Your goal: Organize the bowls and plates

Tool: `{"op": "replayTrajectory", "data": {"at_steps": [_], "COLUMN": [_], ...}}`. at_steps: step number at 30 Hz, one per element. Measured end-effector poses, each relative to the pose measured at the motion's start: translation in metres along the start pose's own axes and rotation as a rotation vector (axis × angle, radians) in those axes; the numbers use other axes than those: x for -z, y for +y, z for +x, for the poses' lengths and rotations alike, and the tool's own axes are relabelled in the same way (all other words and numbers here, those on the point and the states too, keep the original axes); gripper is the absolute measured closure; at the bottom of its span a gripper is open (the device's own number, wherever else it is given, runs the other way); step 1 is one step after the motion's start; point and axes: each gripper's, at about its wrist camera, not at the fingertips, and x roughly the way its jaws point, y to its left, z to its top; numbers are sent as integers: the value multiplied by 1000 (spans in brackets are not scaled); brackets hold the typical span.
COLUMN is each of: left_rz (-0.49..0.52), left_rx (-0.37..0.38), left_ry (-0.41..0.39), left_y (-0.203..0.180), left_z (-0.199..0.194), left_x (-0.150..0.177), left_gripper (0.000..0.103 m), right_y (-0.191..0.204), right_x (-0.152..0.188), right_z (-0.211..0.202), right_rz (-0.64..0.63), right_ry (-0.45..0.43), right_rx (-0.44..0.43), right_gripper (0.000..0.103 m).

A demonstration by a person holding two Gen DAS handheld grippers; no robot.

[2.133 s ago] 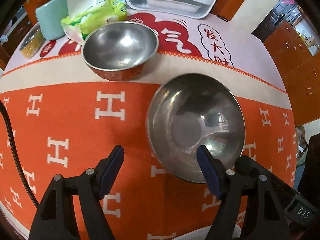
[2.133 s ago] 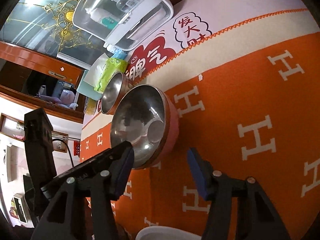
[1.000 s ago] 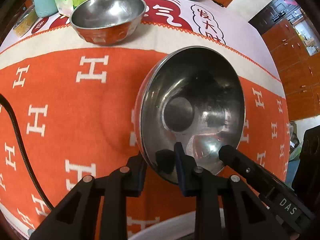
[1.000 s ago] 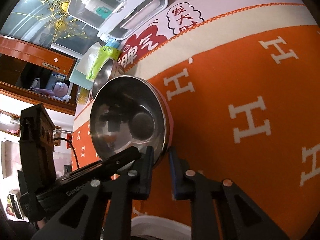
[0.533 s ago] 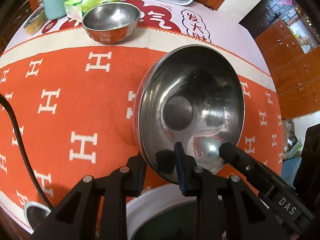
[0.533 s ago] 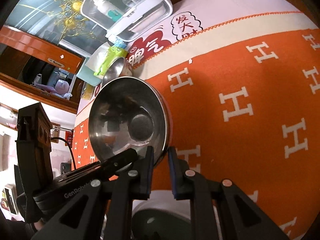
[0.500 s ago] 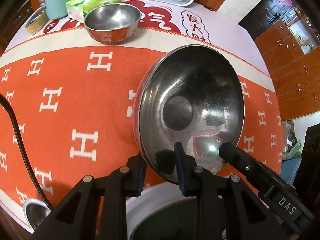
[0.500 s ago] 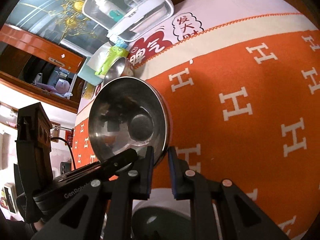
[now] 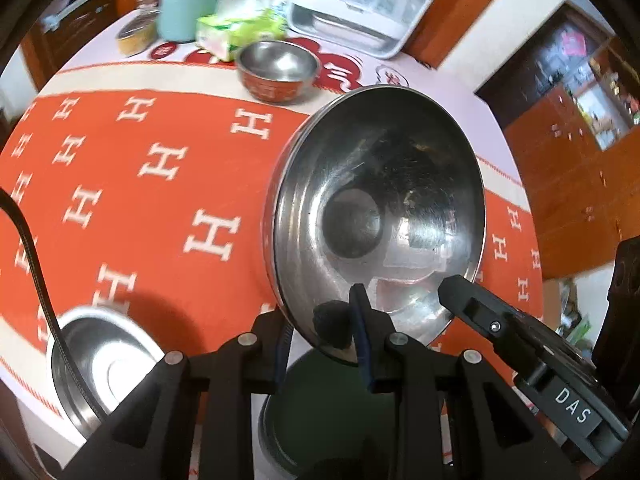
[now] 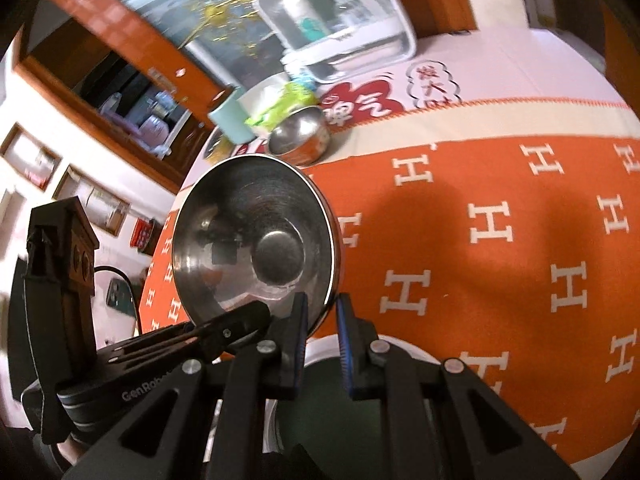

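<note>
Both the left gripper (image 9: 322, 342) and right gripper (image 10: 322, 330) pinch the near rim of the steel bowl (image 9: 380, 216), which tilts up just ahead of their fingers, above a dark-centred plate (image 9: 320, 412).

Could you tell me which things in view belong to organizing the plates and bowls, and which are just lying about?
Part of the job:
- steel bowl, gripped at its rim by the left gripper and right gripper
- small orange bowl
- steel dish
- dark plate

Just lying about:
- green tissue pack
- teal cup
- white container
</note>
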Motion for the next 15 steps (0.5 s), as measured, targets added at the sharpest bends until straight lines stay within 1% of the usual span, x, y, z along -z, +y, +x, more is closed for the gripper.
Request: {"op": "replayTrajectory", "data": {"at_steps": [6, 15], "left_rz": [-83, -219], "left_rx": [-9, 1], "left_ry": [-42, -27], "left_y": [27, 72], "left_z": [-24, -39], "left_x": [29, 64], "left_gripper": [77, 77], "right_y": [29, 73], "right_x": [13, 36], "right_z": [-2, 12], "right_rz": [-99, -257], "right_ry": [24, 122], "right_rx": [-21, -34], "right_gripper": [91, 91]}}
